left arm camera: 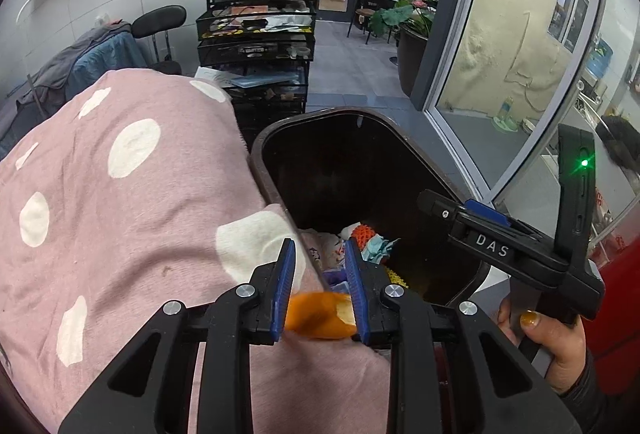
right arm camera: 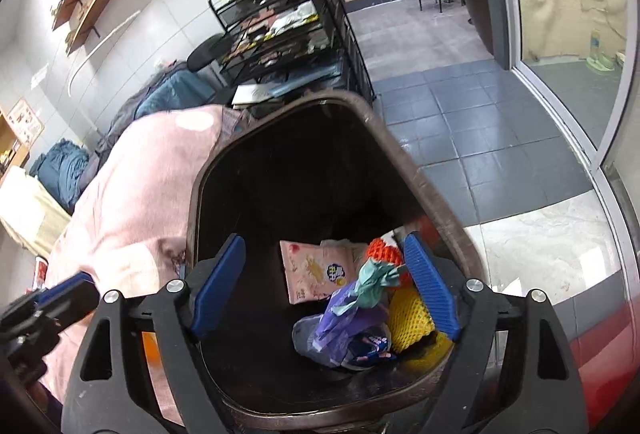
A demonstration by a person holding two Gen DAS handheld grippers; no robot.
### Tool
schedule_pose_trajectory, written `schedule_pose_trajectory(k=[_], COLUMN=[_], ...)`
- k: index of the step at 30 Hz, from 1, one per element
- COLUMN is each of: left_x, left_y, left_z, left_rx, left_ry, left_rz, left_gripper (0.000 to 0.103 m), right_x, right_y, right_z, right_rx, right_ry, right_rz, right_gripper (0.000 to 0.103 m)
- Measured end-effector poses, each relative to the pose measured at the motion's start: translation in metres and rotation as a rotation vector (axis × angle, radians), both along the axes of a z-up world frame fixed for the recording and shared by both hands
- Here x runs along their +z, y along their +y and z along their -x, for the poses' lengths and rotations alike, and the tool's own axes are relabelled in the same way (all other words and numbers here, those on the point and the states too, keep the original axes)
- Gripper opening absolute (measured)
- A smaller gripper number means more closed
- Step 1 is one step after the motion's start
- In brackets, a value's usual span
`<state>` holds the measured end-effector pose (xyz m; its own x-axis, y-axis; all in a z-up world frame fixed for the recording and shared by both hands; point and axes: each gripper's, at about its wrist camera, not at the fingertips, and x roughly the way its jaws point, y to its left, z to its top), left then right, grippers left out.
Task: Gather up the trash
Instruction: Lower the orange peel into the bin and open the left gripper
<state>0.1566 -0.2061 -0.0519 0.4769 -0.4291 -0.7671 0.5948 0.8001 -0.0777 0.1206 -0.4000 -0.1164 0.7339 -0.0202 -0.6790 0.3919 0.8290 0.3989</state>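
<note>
Left gripper (left arm camera: 320, 288), jaws closed on a curled orange peel scrap (left arm camera: 320, 316), was held beside the dark brown plastic bin's rim (left arm camera: 320, 114), presumably for dropping; right gripper (right arm camera: 326, 286) hung wide open and empty above the bin's trash, presumably after release

The bin (right arm camera: 424, 194) is dark brown, its inside almost black. Beside it lies a pink blanket (left arm camera: 120, 214) with large white dots. Inside the bin sit a pale pink packet (right arm camera: 312, 270) printed in yellow and blue, an orange foam net (right arm camera: 386, 252), a yellow foam net (right arm camera: 408, 322), a teal scrap (right arm camera: 376, 280) and a purple bag (right arm camera: 348, 322). Just before the bin's rim, the left gripper (left arm camera: 320, 290) has blue ribbed pads on black arms and pinches what looks like orange peel (left arm camera: 320, 316), white on its inner face. The right gripper (right arm camera: 326, 286) above the bin shows the same blue and black.
</note>
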Motion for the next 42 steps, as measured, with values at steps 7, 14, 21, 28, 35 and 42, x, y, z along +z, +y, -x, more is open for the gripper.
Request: schedule_pose_trajectory(k=[7, 14, 21, 28, 35, 42], left_x=[-0.002, -0.007, 0.002, 0.019, 0.011, 0.007], left_y=[-0.022, -0.038, -0.004, 0.049, 0.070, 0.071], left_z=[-0.011, -0.038, -0.027, -0.019, -0.013, -0.013], left_rx=[-0.025, -0.007, 0.024, 0.099, 0.141, 0.142], left_ry=[0.014, 0.079, 0.043, 0.013, 0.024, 0.032], left_rz=[-0.008, 0.009, 0.008, 0.056, 0.062, 0.071], left_gripper=[0.013, 0.011, 0.013, 0.037, 0.041, 0.041], right_x=[0.009, 0.012, 0.033, 0.026, -0.003, 0.006], right_y=[-0.013, -0.020, 0.021, 0.088, 0.103, 0.093], right_z=[0.005, 0.009, 0.009, 0.002, -0.012, -0.015], right_rx=[-0.044, -0.058, 0.295, 0.711, 0.712, 0.599], right_ry=[-0.023, -0.026, -0.160, -0.141, -0.030, -0.085], right_rz=[0.002, -0.004, 0.061, 0.081, 0.153, 0.155], right_gripper=[0.082, 0.082, 0.082, 0.081, 0.039, 0.017])
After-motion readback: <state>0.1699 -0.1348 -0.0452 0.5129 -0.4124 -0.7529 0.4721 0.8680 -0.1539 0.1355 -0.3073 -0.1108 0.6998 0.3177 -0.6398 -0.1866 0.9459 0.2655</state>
